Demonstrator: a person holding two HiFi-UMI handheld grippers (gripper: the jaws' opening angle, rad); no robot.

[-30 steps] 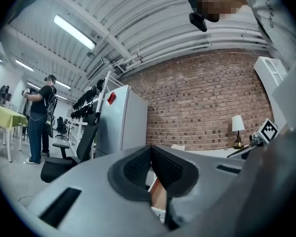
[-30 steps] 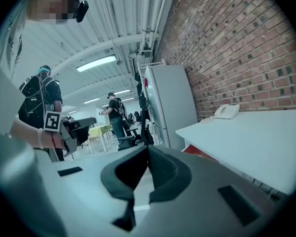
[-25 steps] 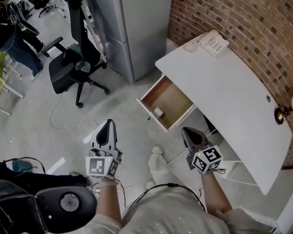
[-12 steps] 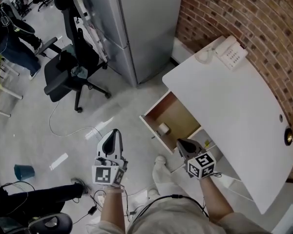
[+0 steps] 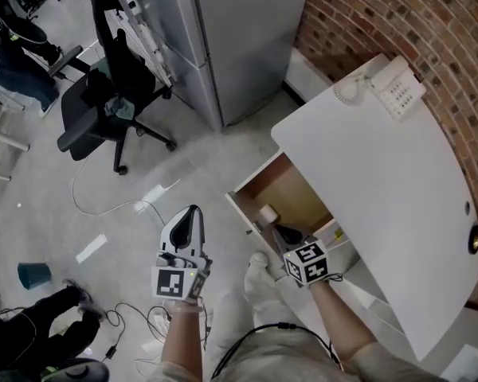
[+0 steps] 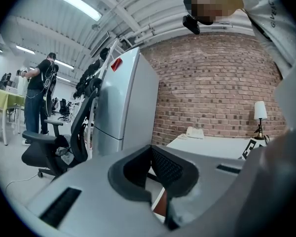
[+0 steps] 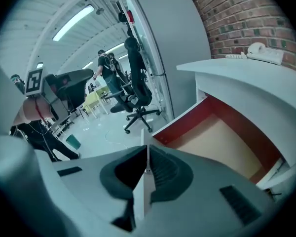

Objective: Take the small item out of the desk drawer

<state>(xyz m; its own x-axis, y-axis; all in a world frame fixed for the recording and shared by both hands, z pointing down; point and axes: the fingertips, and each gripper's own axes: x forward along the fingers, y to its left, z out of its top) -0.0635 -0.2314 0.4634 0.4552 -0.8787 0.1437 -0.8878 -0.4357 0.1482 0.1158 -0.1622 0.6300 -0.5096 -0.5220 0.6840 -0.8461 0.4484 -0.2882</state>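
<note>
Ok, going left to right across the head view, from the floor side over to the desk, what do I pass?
teal bin → office chair → left gripper → open drawer → telephone

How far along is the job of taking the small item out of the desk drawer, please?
Done: the drawer stands open. In hand: the right gripper hovers at the drawer's front edge, jaws together and empty, near the small item lying inside. Left to do: open the jaws, grip the item and lift it out. The left gripper hangs over the floor.
</note>
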